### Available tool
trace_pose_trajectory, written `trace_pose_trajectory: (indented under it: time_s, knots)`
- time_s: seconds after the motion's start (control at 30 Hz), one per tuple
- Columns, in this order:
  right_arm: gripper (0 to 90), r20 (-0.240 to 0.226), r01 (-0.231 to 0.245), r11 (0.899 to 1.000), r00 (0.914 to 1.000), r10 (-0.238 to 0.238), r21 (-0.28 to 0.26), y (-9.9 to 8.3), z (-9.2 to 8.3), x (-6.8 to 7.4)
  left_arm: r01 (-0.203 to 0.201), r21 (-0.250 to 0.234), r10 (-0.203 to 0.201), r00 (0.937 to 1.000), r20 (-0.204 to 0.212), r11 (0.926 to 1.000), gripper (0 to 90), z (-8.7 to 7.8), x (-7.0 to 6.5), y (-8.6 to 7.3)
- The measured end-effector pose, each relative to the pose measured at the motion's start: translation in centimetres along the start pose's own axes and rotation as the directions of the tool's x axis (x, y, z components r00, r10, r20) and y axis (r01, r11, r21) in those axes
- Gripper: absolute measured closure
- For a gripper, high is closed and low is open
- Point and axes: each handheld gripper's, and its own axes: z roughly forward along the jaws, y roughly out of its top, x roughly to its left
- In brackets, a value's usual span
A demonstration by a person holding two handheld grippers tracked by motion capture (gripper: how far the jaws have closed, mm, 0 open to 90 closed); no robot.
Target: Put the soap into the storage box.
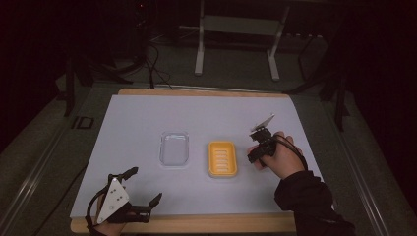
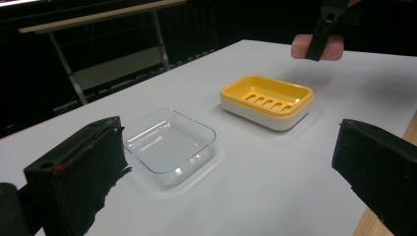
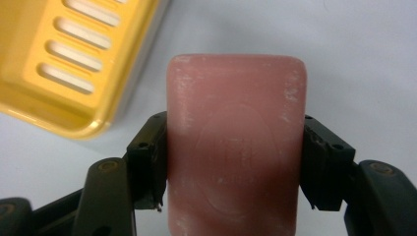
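One soap bar (image 3: 235, 147) between right claw (image 3: 235, 164) pads

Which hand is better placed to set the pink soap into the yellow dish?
Right. The right gripper already clamps the pink soap bar just beside the yellow soap dish. The left gripper sits open at the near table edge, farther off.

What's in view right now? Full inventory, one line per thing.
soap: 1, pink, held off the table in the right gripper, beside the dish
dish: 1, yellow slotted top on white base, table centre-right, empty
lid: 1, clear, table centre, left of the dish
table: 1, white top with wood edge
frame: 1, pale, on the floor beyond the table
left gripper: 1, black, jaws open, near-left table edge
right gripper: 1, black, shut on the soap
sleeve: 1, black, right forearm
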Motion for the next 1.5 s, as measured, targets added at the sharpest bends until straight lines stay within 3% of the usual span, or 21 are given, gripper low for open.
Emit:
trace_pose_trajectory:
  time_s: [0.1, 0.33, 0.47, 0.83, 1.0, 1.13, 1.2, 1.5]
  knots:
    - [37.8, -0.032, -0.037, 0.999, 0.9988, 0.037, -0.015, 0.5, -0.6, 1.0, -0.001, 0.000, 0.001, 1.0000, 0.000, 1.0000, 0.4, 0.0, 0.0, 0.0]
    - [37.8, -0.077, -0.070, 0.996, 0.9949, 0.066, -0.054, 1.8, -1.1, 4.0, 0.002, -0.006, -0.002, 1.0000, 0.000, 1.0000, 0.4, -0.1, 0.0, 0.0]
    - [37.8, -0.120, -0.115, 0.990, 0.9873, 0.105, -0.077, 2.5, -1.4, 5.1, -0.001, -0.004, 0.001, 1.0000, 0.002, 1.0000, 0.4, -0.1, -0.1, 0.0]
    - [37.8, -0.102, -0.202, 0.967, 0.9769, 0.188, -0.152, 3.2, -1.5, 7.4, 0.002, -0.009, -0.002, 1.0000, 0.004, 1.0000, 0.4, -0.1, -0.1, 0.1]
    - [37.8, -0.128, -0.246, 0.951, 0.9660, 0.224, -0.186, 2.9, -0.3, 8.6, -0.002, -0.011, 0.002, 1.0000, 0.006, 0.9999, 0.4, -0.2, -0.1, 0.1]
    - [37.8, -0.119, -0.247, 0.953, 0.9663, 0.228, -0.178, 2.8, 1.3, 9.1, -0.002, -0.012, 0.002, 1.0000, 0.006, 0.9999, 0.4, -0.2, -0.1, 0.1]
    - [37.8, -0.149, -0.262, 0.952, 0.9596, 0.239, -0.159, 2.7, 2.1, 9.1, -0.002, -0.011, 0.002, 1.0000, 0.007, 0.9999, 0.4, -0.2, -0.1, 0.1]
    - [37.7, -0.145, -0.285, 0.948, 0.9531, 0.266, -0.139, 2.5, 4.6, 9.1, -0.002, -0.013, 0.002, 1.0000, 0.008, 0.9999, 0.4, -0.2, -0.1, 0.1]
